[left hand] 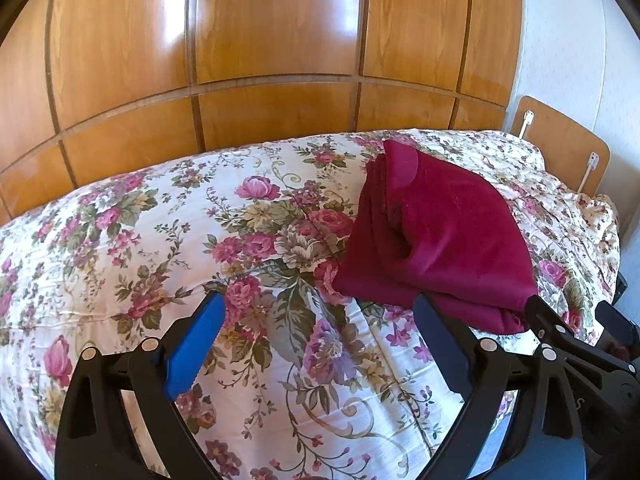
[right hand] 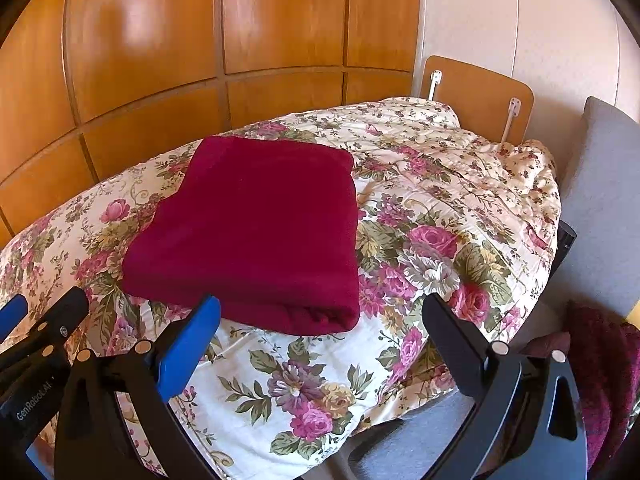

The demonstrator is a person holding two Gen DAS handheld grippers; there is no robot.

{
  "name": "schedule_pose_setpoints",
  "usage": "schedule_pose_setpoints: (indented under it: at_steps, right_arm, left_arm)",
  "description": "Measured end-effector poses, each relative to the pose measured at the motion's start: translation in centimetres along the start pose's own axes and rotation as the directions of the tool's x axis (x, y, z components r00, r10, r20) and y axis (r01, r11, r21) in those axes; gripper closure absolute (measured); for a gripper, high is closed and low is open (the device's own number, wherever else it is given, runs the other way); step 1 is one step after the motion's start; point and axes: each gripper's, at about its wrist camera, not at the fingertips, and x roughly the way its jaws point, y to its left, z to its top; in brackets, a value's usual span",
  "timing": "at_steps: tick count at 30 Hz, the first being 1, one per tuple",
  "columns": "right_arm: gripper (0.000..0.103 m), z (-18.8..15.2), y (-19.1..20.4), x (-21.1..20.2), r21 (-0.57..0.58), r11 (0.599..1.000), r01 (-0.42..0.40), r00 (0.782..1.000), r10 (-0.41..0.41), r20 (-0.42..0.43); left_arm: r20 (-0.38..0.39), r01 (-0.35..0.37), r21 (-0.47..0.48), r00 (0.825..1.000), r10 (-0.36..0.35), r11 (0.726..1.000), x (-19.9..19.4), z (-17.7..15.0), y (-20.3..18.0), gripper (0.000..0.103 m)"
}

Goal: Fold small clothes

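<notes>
Left claw (right hand: 12,316) body reads "GenRobot.AI"; folded cloth (right hand: 256,232) unlabelled.

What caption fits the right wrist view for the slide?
Right gripper open and empty, just short of a folded crimson garment lying on the floral bedspread.

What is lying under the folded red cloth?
The folded red cloth rests on the floral bedspread, which shows all around it. The part of the bedspread beneath it is covered.

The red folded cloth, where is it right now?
The red folded cloth lies on the floral bedspread, just beyond both open grippers, in front of the wooden wardrobe.
</notes>
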Motion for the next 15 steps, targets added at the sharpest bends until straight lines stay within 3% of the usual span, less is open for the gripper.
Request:
schedule_pose_setpoints:
  at_steps: [15]
  right_arm:
    - [0.002,-0.08,0.30,0.32,0.001,1.000,-0.014,1.000,0.014,-0.007]
  left_arm:
    - [0.010,-0.012,-0.004,1.000,0.012,1.000,-0.12,0.36,-0.03,0.009]
